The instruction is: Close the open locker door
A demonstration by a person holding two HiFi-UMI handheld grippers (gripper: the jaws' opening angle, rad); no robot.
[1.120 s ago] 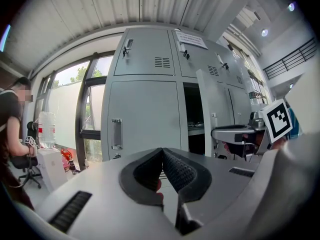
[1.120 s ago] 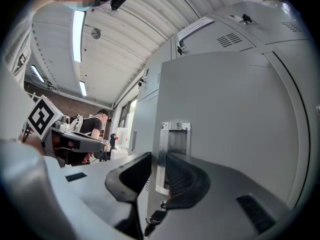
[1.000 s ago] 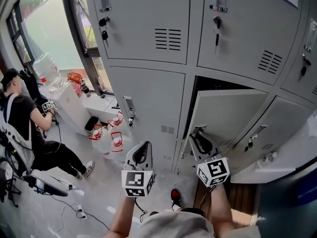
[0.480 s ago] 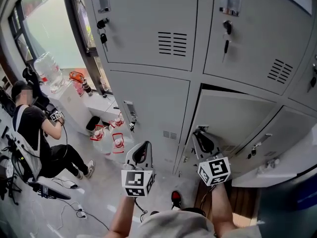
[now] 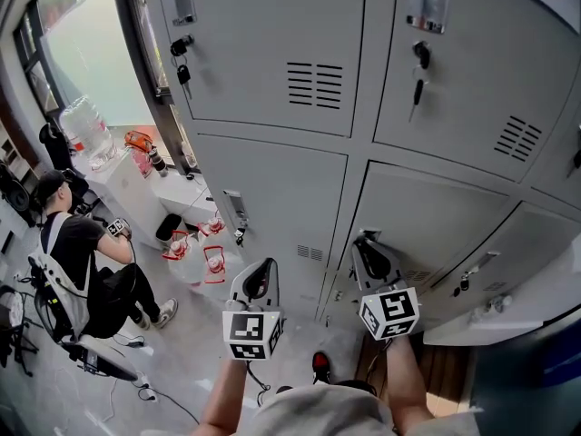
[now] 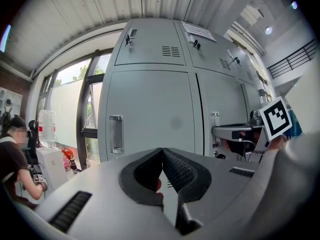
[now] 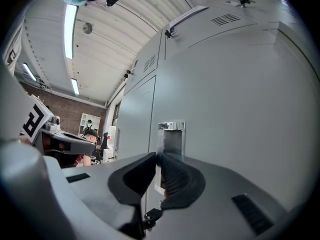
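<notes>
The lower middle locker door [image 5: 436, 221] lies almost flush with the grey locker bank, only a thin dark line showing along its top edge. My right gripper [image 5: 363, 240] is at the door's left edge by its latch, touching or almost touching it. In the right gripper view the door's metal handle recess [image 7: 171, 133] sits right behind the right gripper [image 7: 156, 157]. Its jaws are closing, tips nearly together with nothing between them. My left gripper [image 5: 270, 263] hangs shut in front of the neighbouring lower door [image 6: 150, 114], apart from it, and the left gripper [image 6: 161, 150] holds nothing.
A seated person [image 5: 77, 252] is at the far left beside a low white table [image 5: 136, 193] with a water jug [image 5: 86, 127]. Plastic bottles [image 5: 195, 248] stand on the floor by the lockers. A white ledge [image 5: 508, 316] juts out at lower right. Keys hang from the upper doors [image 5: 418, 89].
The locker door swung from ajar, with its dark inside showing, to nearly flush. My right gripper followed it inward. The seated person shifted position.
</notes>
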